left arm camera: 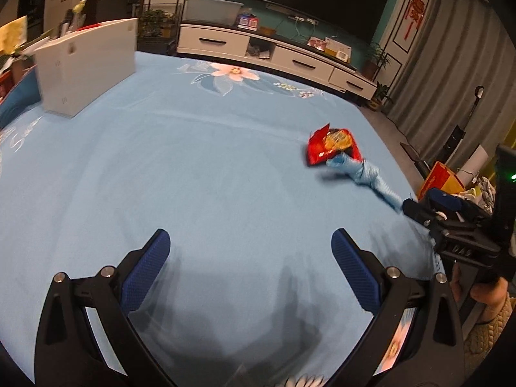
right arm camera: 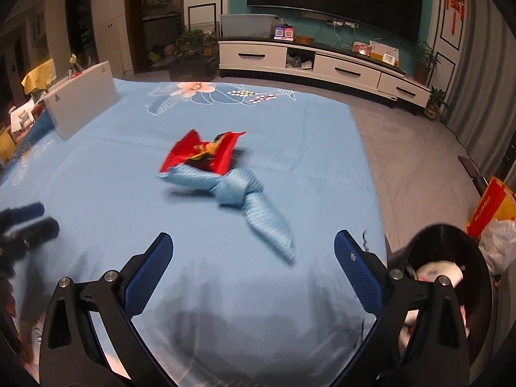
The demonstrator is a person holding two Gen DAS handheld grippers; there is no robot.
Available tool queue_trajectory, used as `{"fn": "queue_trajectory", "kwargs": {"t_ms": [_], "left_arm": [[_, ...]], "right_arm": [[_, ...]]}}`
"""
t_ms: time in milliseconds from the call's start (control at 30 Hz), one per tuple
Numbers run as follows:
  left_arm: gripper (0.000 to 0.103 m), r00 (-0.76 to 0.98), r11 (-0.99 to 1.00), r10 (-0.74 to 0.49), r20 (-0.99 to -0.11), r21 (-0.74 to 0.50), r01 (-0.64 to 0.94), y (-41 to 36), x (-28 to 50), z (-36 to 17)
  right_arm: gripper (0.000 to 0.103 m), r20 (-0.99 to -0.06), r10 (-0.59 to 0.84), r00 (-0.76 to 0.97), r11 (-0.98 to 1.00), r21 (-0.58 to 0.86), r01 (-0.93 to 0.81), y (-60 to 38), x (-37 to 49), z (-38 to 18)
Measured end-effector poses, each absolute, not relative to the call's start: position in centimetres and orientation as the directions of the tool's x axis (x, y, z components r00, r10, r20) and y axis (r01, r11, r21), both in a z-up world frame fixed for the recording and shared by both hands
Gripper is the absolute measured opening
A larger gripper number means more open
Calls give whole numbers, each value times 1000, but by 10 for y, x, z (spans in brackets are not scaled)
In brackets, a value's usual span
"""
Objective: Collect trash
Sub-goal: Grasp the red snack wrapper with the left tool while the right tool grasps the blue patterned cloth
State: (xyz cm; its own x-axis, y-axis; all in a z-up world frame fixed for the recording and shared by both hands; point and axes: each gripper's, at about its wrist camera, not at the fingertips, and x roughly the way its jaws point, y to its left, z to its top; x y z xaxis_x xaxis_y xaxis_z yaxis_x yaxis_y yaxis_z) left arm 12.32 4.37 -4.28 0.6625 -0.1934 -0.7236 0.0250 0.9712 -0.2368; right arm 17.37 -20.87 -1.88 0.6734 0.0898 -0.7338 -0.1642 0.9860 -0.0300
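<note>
Trash here means the red snack wrapper (right arm camera: 203, 154) and the knotted blue cloth strip (right arm camera: 238, 193) that lies touching its near edge, both out on the blue sheet (right arm camera: 290, 135) and nothing gripping them. The right gripper (right arm camera: 253, 250) hangs just short of the strip's near tail with its jaws spread wide and empty. The left gripper (left arm camera: 250, 248) is also wide and empty, well apart from the wrapper, over bare sheet. A dark bin (right arm camera: 451, 258) with scraps inside sits at the bed's right edge, just beside the right gripper.

My reading is that this is the reach before a pick. Next, the right gripper needs to go forward and down so its pads straddle the strip's tail or knot, then close; the flat wrapper looks harder to pinch off soft bedding.
</note>
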Motion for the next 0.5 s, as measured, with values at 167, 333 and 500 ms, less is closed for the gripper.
{"fn": "queue_trajectory", "kwargs": {"t_ms": [167, 333, 500], "left_arm": [[100, 656, 967, -221, -721, -249, 52, 31, 152, -43], [100, 651, 963, -241, -720, -258, 72, 23, 172, -43], [100, 642, 961, -255, -723, -265, 83, 18, 181, -47]], "right_arm": [[98, -740, 138, 658, 976, -12, -218, -207, 200, -25], [83, -769, 172, 616, 954, -26, -299, -190, 228, -37], [45, -794, 174, 583, 944, -34, -329, -186, 238, -46]]}}
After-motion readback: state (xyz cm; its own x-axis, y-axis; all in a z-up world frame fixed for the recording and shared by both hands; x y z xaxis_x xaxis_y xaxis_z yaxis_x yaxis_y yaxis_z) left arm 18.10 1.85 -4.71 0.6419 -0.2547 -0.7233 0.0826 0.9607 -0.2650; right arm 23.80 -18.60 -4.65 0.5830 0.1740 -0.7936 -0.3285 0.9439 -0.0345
